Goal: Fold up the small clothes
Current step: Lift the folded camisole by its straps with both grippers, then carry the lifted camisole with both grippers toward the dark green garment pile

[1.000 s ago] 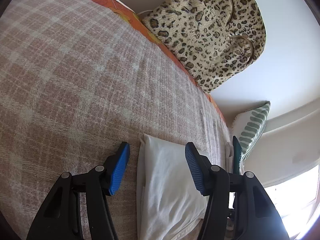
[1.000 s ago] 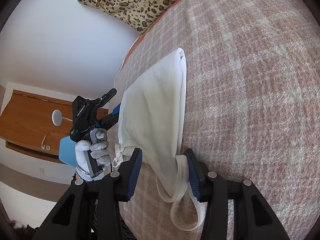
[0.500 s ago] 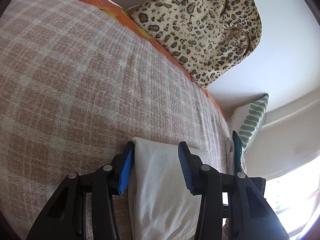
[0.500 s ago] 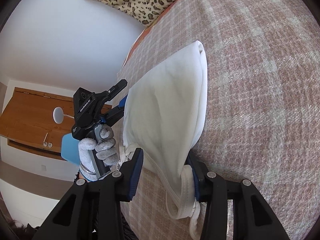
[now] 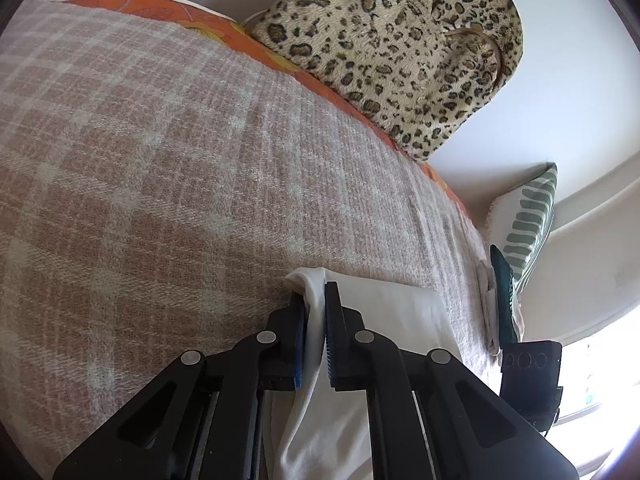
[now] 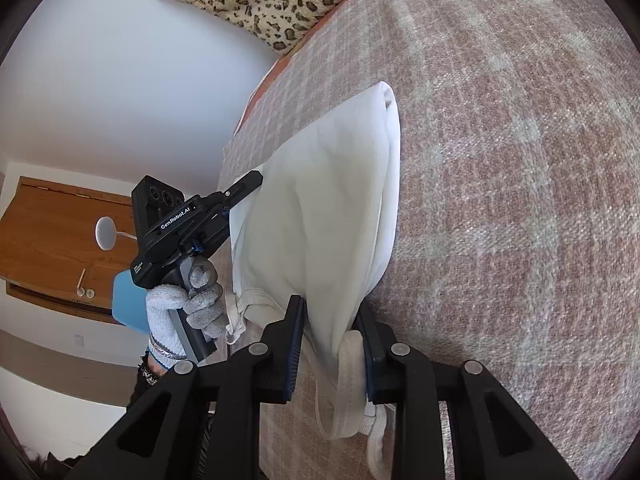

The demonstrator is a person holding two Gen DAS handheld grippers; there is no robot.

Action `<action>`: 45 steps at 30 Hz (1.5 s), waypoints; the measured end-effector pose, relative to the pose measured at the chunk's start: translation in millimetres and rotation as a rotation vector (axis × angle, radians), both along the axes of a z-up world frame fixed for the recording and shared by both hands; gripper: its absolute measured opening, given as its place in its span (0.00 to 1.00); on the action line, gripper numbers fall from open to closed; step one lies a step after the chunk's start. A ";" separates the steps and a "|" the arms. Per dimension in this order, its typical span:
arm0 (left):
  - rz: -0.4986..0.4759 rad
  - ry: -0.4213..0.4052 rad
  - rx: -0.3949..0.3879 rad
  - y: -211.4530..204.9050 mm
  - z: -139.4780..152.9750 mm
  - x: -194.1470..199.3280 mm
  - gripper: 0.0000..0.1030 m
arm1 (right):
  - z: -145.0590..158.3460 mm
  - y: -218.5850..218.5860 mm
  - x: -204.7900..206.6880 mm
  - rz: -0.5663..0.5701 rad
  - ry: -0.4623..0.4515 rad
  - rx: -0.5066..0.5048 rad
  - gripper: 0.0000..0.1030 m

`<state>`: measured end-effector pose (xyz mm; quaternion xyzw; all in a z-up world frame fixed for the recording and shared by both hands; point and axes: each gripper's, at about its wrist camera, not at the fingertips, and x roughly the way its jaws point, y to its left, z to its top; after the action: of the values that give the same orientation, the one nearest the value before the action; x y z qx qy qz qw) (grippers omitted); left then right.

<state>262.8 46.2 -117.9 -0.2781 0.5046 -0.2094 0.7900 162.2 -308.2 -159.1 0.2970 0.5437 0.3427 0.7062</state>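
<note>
Left gripper (image 5: 316, 320) jaws have closed onto white garment (image 5: 400, 312)

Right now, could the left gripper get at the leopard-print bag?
Probably not yet: the left gripper is shut on the white garment, and the leopard-print bag sits across the blanket.

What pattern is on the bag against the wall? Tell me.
Leopard print, tan with dark spots, on the bag; clearest in the left wrist view.

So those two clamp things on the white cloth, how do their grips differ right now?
The left gripper has pinched shut on a thin fold at one corner of the white garment; the right gripper stands wider, around a thicker bunch with the banded hem. The left bites near its fingertips, the right deeper between its fingers. Both have blue pads and hold the same garment over the plaid blanket.
</note>
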 end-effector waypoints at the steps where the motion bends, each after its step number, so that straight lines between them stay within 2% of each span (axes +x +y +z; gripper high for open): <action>1: 0.002 -0.006 0.008 -0.8 1.4 -0.7 0.06 | 0.6 0.1 -0.4 -0.003 -0.005 -0.011 0.16; 9: -0.025 -0.116 0.164 -18.8 25.5 -13.5 0.05 | 21.5 22.7 -8.8 0.006 -0.157 -0.236 0.09; 15: -0.041 -0.179 0.214 -27.4 43.5 -27.2 0.04 | 34.7 29.0 -12.4 -0.010 -0.236 -0.304 0.08; 18: -0.049 -0.195 0.210 -30.0 51.1 -33.2 0.04 | 44.0 33.6 -15.8 -0.011 -0.282 -0.332 0.08; 26: -0.086 -0.283 0.259 -47.2 78.5 -56.7 0.04 | 59.5 39.1 -31.7 -0.012 -0.354 -0.363 0.07; 36: -0.099 -0.325 0.242 -63.1 97.4 -73.7 0.04 | 69.4 16.0 -58.3 -0.050 -0.406 -0.347 0.07; 42: -0.131 -0.345 0.256 -92.7 99.2 -81.6 0.04 | 71.7 -3.8 -69.5 -0.075 -0.414 -0.330 0.07; 45: -0.131 -0.347 0.228 -105.6 100.6 -83.5 0.04 | 73.3 -14.7 -74.2 -0.088 -0.424 -0.328 0.07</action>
<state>179.3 -59.4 -17.4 -0.1133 0.3985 -0.2467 0.8761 87.9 -322.9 -85.8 0.1236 0.4185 0.2736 0.8571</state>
